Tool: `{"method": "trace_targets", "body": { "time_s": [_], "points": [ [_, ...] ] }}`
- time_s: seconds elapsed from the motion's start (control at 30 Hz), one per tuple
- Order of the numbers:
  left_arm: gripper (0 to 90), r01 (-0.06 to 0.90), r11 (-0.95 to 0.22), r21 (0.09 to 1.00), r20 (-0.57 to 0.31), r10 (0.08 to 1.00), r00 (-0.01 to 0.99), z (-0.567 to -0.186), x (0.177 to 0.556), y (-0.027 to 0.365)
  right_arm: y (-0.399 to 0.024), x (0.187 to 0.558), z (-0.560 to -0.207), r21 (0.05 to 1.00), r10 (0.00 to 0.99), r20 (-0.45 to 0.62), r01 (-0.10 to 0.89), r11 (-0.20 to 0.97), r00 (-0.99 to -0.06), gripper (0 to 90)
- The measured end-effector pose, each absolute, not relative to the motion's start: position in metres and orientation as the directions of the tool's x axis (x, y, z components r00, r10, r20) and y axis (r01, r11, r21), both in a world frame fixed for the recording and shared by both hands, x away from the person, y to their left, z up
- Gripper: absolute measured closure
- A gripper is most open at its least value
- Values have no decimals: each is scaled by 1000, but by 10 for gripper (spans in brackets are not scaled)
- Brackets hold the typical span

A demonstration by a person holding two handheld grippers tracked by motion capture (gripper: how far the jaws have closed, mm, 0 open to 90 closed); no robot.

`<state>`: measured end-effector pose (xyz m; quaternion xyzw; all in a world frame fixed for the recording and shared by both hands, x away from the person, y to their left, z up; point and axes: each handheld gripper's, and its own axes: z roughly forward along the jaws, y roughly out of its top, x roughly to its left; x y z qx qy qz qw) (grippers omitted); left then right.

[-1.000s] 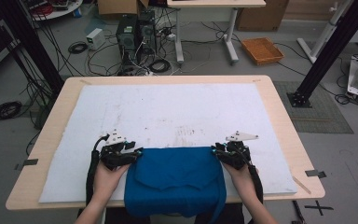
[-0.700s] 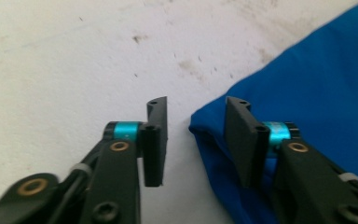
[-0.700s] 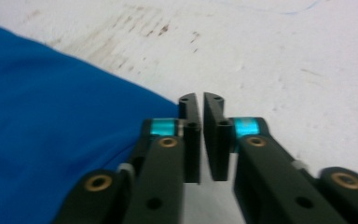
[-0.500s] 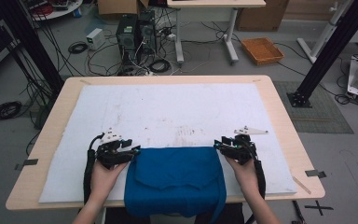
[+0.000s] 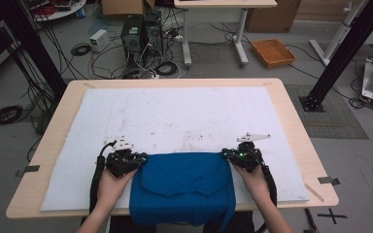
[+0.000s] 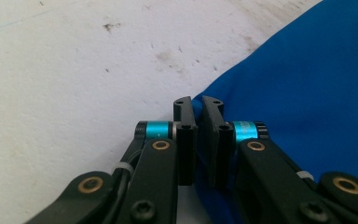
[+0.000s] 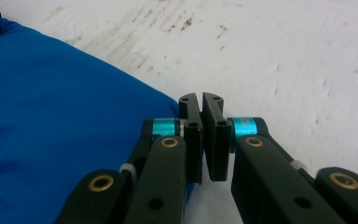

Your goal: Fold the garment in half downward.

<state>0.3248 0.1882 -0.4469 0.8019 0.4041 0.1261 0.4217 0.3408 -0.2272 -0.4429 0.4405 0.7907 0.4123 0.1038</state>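
A blue cloth (image 5: 182,187) lies folded at the near middle of the white mat (image 5: 175,116), its front part hanging over the table edge. My left gripper (image 5: 143,156) sits at the cloth's far left corner. In the left gripper view the gripper (image 6: 198,103) has just been closing, and the edge of the blue cloth (image 6: 307,79) is pinched between its tips. My right gripper (image 5: 226,154) sits at the far right corner. In the right gripper view it (image 7: 200,100) has just closed, and the corner of the cloth (image 7: 51,102) runs in under its tips.
The stained white mat covers most of the wooden table (image 5: 291,121), with bare mat beyond and beside the cloth. On the floor behind the table are computer towers (image 5: 136,36), cables and an orange tray (image 5: 273,52).
Half a second ago both grippers stood with wider jaws at the cloth's far corners; now both are closed there. The hands have hardly moved, and the cloth lies as before.
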Motion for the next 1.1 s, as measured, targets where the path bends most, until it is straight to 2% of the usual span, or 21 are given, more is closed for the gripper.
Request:
{"method": "trace_targets", "body": {
  "time_s": [0.17, 0.4, 0.67, 0.97, 1.03, 1.07, 1.1],
  "points": [
    [844, 537, -318, 781, -131, 758, 639, -444, 339, 189, -228, 351, -438, 754, 784, 187, 598, 272, -592, 877],
    [844, 538, -296, 789, -123, 782, 611, -435, 384, 187, -224, 392, -424, 763, 801, 118, 570, 305, -587, 876],
    [843, 538, -287, 792, -115, 796, 594, -434, 410, 186, -225, 429, -423, 756, 806, 93, 569, 325, -584, 875],
    [835, 526, -291, 799, -90, 808, 582, -440, 432, 183, -220, 443, -430, 751, 823, 56, 567, 338, -565, 869],
    [784, 534, -286, 796, -96, 810, 578, -440, 432, 184, -220, 443, -432, 748, 828, 53, 572, 338, -559, 846],
    [712, 542, -281, 792, -85, 828, 554, -437, 430, 185, -221, 442, -431, 748, 840, 52, 579, 325, -539, 782],
    [652, 542, -281, 792, -85, 828, 554, -437, 430, 185, -221, 442, -431, 748, 840, 52, 579, 325, -539, 782]
  ]
}}
